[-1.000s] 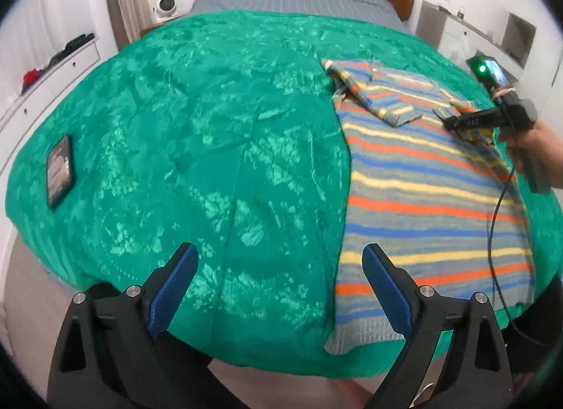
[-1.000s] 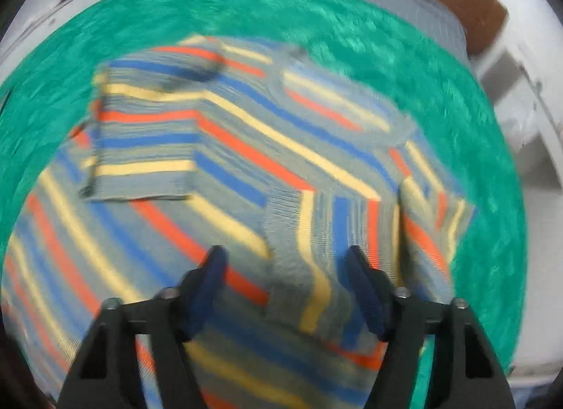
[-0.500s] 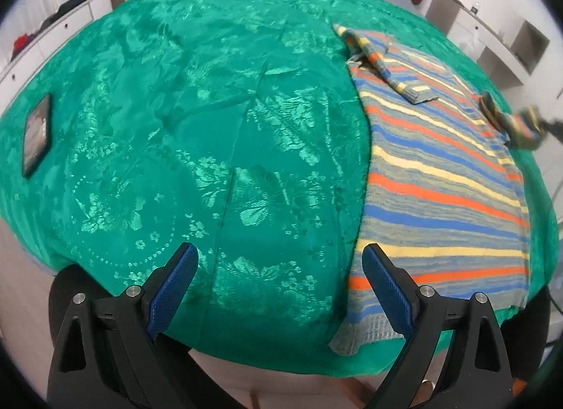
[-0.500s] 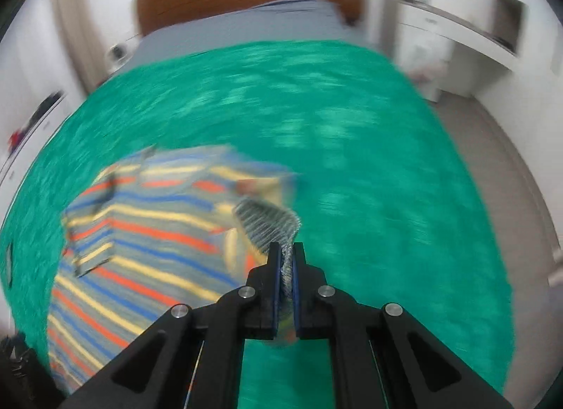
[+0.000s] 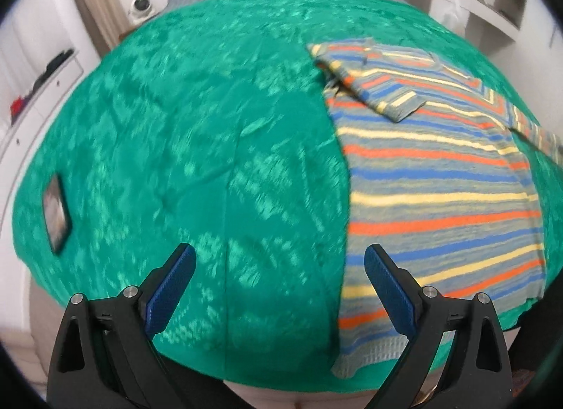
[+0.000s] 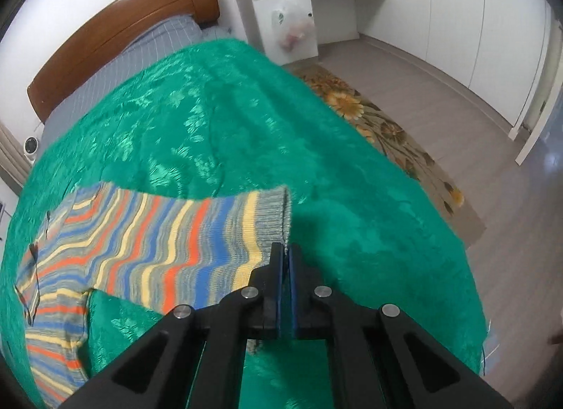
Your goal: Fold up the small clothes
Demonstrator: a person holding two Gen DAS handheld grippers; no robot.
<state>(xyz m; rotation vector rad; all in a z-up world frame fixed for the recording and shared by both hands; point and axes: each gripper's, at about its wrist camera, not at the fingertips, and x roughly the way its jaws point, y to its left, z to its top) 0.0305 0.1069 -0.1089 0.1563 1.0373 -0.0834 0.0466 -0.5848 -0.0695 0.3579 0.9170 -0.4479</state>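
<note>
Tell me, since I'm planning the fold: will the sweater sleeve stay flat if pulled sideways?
Probably floppy: the sleeve stretches limply out to the shut right gripper. The knit sweater looks light, so it may drag across the shiny green cover.

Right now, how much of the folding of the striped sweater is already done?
Little. One sleeve already lies folded across the chest of the striped sweater on the green bedspread. The right gripper is shut on the cuff of the other sleeve, stretched out sideways. The left gripper is open and empty. The body is not yet folded.
</note>
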